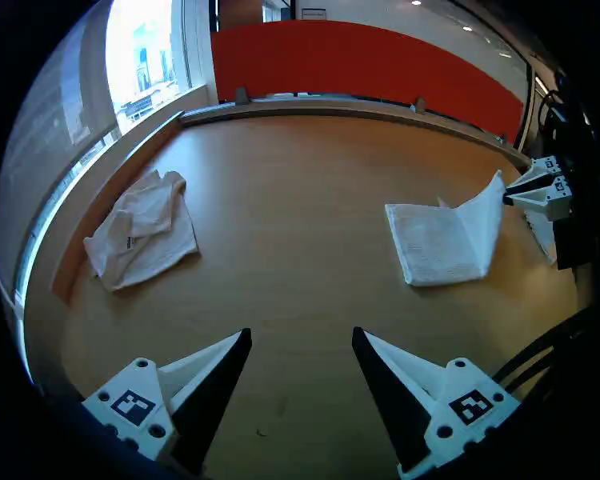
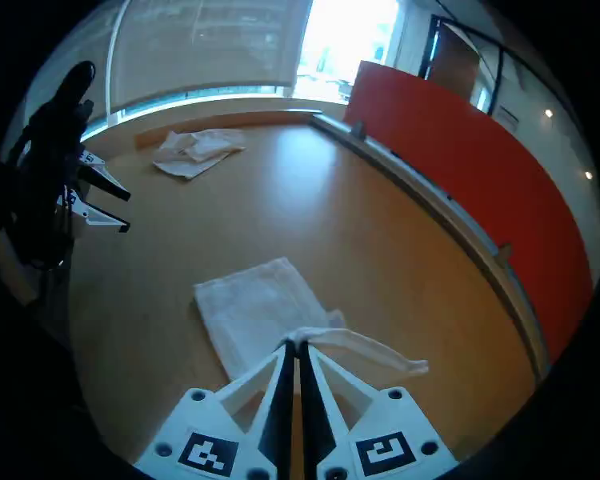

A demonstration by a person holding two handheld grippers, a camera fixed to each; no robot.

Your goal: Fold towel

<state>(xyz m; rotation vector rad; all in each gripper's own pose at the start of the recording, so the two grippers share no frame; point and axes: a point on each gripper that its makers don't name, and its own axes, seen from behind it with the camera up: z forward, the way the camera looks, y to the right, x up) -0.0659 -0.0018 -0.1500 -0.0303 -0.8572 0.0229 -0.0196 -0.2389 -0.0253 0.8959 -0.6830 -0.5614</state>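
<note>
Right gripper point(image 2: 297, 346) is pinched tight on the raised edge of the towel point(image 2: 252, 312); the rest lies flat on the table point(image 1: 300, 200), well apart from a crumpled towel point(image 1: 144, 228). Left gripper point(image 1: 301, 332) is held wide, empty. Edge should be carried straight across, low, corners matched before release.

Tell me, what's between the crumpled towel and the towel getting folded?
Nothing, just bare wooden table. The left gripper view shows that open stretch between the crumpled towel and the half-folded towel.
</note>
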